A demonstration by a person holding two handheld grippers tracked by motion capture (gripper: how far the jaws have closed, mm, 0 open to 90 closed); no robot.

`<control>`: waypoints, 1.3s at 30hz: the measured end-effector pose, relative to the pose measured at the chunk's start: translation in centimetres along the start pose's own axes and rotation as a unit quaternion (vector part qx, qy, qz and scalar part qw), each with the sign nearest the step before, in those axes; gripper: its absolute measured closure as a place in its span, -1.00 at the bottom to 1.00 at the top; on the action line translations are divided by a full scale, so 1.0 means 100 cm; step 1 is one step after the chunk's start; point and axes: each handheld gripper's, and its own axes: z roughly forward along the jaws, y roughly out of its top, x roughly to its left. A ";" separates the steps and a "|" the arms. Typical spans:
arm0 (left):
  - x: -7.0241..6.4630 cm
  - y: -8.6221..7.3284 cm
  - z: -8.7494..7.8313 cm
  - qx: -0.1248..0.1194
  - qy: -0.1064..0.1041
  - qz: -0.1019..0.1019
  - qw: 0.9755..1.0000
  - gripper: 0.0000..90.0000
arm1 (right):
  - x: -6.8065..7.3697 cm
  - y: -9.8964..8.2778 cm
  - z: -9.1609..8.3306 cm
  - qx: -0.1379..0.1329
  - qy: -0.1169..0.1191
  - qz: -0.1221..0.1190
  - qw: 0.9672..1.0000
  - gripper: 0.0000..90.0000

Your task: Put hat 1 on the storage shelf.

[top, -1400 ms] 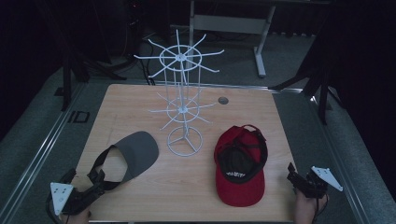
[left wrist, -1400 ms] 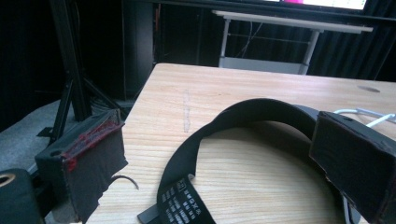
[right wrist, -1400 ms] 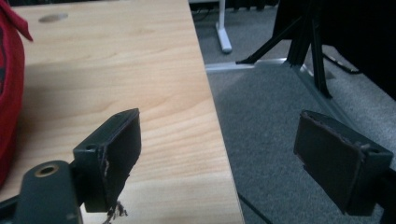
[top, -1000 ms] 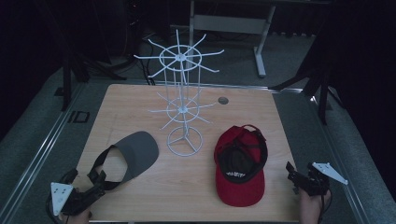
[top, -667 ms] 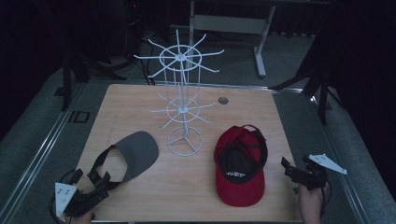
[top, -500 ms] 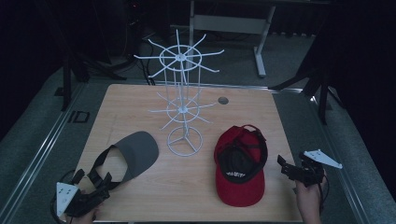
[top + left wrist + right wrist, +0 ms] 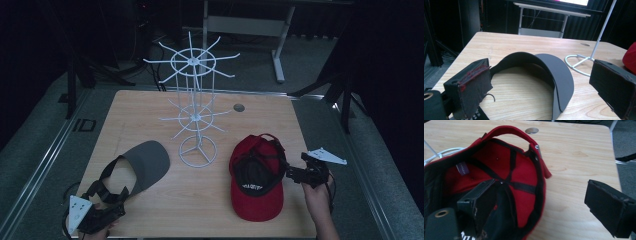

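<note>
- High view: right tongs (image 7: 295,174) sit at the red cap's (image 7: 257,185) right rim; left tongs (image 7: 102,196) sit behind the grey visor (image 7: 145,162).
- Left gripper view: tongs spread, visor (image 7: 559,75) between and ahead.
- Right gripper view: tongs spread, straddling the cap's (image 7: 519,180) rim, one jaw inside.

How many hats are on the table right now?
2: a grey visor at the left by the left gripper, and a red cap upside down at the right.

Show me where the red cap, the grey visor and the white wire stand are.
red cap (image 7: 257,202): high view, on its brim, nearest the person.
grey visor (image 7: 149,161): high view, on the flat grey peak.
white wire stand (image 7: 198,151): high view, on the ring base resting on the table.
</note>
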 end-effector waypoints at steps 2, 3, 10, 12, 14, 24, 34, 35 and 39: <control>0.000 0.000 0.000 -0.001 -0.002 -0.001 1.000 -0.91 | 0.003 0.002 0.006 -0.001 0.002 -0.005 1.000 -0.77; 0.000 0.000 0.000 -0.001 -0.003 -0.002 1.000 -0.91 | 0.005 0.005 0.015 0.005 0.005 -0.009 1.000 -0.78; -0.001 0.000 0.001 -0.001 -0.005 -0.003 1.000 -0.91 | 0.006 0.009 0.042 0.029 0.011 -0.037 0.999 -0.78; -0.001 0.001 0.001 -0.001 -0.006 -0.002 1.000 -0.91 | 0.004 0.009 0.051 0.040 0.012 -0.038 0.998 -0.78; -0.001 0.001 0.001 -0.001 -0.007 -0.003 1.000 -0.91 | 0.003 0.009 0.057 0.047 0.011 -0.040 0.998 -0.73; -0.003 0.001 0.000 0.001 0.002 0.002 1.000 -0.91 | 0.023 -0.008 0.078 0.095 0.003 -0.083 0.992 -0.29; -0.003 0.001 0.002 0.008 -0.001 -0.002 1.000 -0.91 | 0.029 -0.014 0.086 0.119 -0.009 -0.120 0.986 0.27; -0.003 0.001 0.001 0.008 -0.001 -0.002 1.000 -0.91 | 0.029 -0.014 0.086 0.119 -0.009 -0.120 0.986 0.27; -0.002 0.001 0.002 0.010 0.001 -0.003 1.000 -0.91 | 0.031 -0.018 0.088 0.127 -0.006 -0.137 0.982 0.66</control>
